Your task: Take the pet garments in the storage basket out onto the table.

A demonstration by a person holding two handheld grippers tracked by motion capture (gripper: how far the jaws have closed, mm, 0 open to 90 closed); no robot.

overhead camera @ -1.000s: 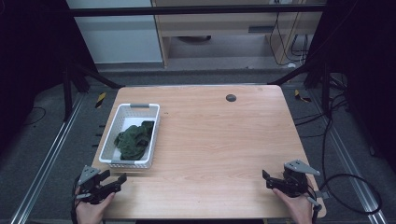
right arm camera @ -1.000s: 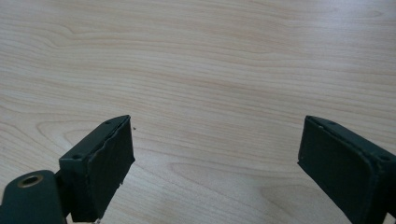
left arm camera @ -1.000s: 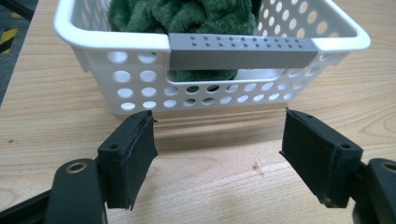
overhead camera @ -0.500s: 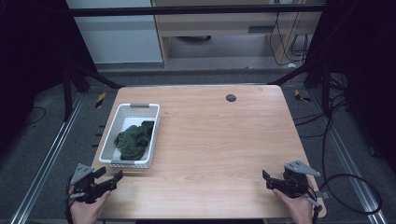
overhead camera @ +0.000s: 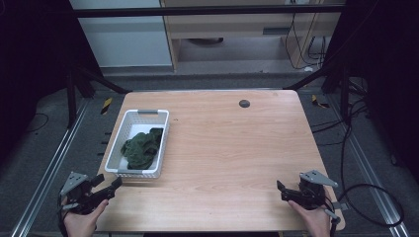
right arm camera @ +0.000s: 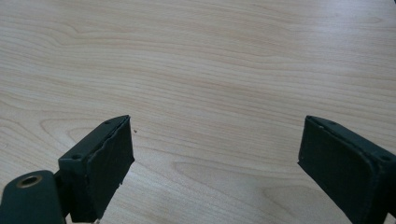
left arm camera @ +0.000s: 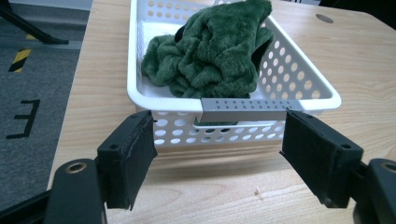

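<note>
A white perforated basket [overhead camera: 140, 143] stands near the left edge of the tabletop [overhead camera: 232, 158], its long side running from the near end toward the far end; a grey handle strip [left arm camera: 245, 103] caps its near rim. In it lies a crumpled dark green fleecy cloth [overhead camera: 142, 147], heaped toward the near end and right wall of the basket (in the left gripper view it rises above the rim).

The left tool [overhead camera: 106, 187] is held by a hand [overhead camera: 81, 219] at the near left corner of the tabletop, just short of the basket's near end; its jaws stand wide apart with nothing between them, touching nothing, framing the basket's near wall in its own view. The right tool [overhead camera: 282, 190] is held at the near right corner, well apart from the basket; its jaws are likewise spread wide and empty, above bare wood.

The tabletop is light wood grain, with a small dark round grommet [overhead camera: 244, 103] near the far edge; around it lies grey floor with metal rails, and pale cabinets and cables stand beyond the far edge.
</note>
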